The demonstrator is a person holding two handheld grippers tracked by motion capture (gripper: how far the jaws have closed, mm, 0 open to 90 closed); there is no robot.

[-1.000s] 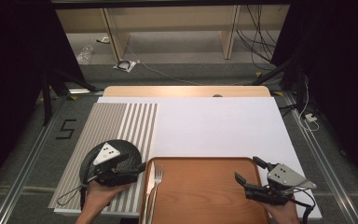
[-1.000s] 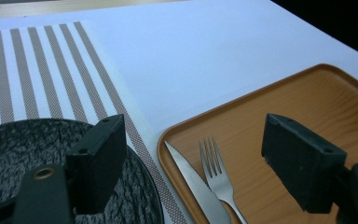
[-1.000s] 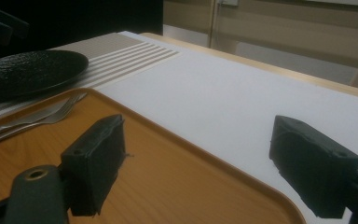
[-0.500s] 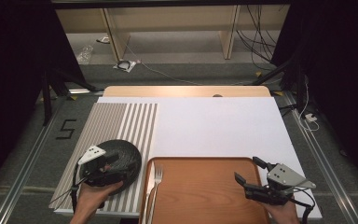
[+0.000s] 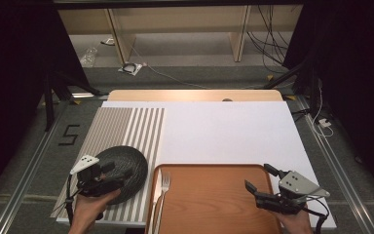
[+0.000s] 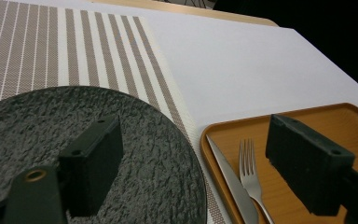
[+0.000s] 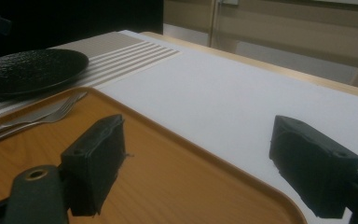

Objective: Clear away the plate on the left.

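Observation:
A dark textured plate lies on a striped placemat at the front left. My left gripper hangs open over the plate's near left part, one jaw above the plate and the other above the tray, nothing between them. A wooden tray sits at the front centre with a fork and a knife along its left side. My right gripper stands open and holds nothing, over the tray's right edge.
A white cover spans the table behind the tray, with the wooden tabletop edge beyond it. Shelving and cables stand on the floor past the table. Dark curtains close in both sides.
My left gripper has drawn back to the left and toward the person, from the plate's middle to its near left part. The plate and the right gripper have stayed put.

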